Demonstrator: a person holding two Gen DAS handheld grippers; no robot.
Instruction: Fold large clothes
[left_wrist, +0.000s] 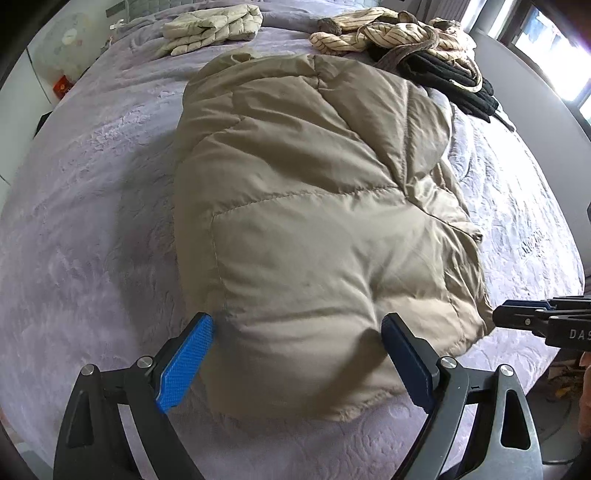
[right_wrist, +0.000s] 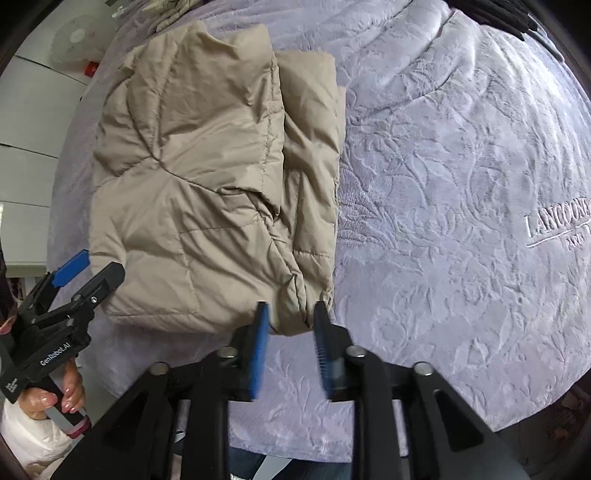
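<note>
Tan puffer jacket (left_wrist: 306, 206) is lying on the bed (left_wrist: 92, 206), running from the near edge toward the middle, and it looks partly folded already: sides tucked in to make a long narrow bundle, so I'd guess the lengthwise fold is what's left. Left gripper (left_wrist: 299, 354) is spread wide around the near hem, not pinching anything. Right gripper (right_wrist: 291, 325) is at the near right corner of the jacket, fingers parted with the fabric corner between them, not clamped yet. A cream jacket (left_wrist: 210, 27) sits folded at the far edge, next to a striped and black pile (left_wrist: 417, 48) still unfolded.
</note>
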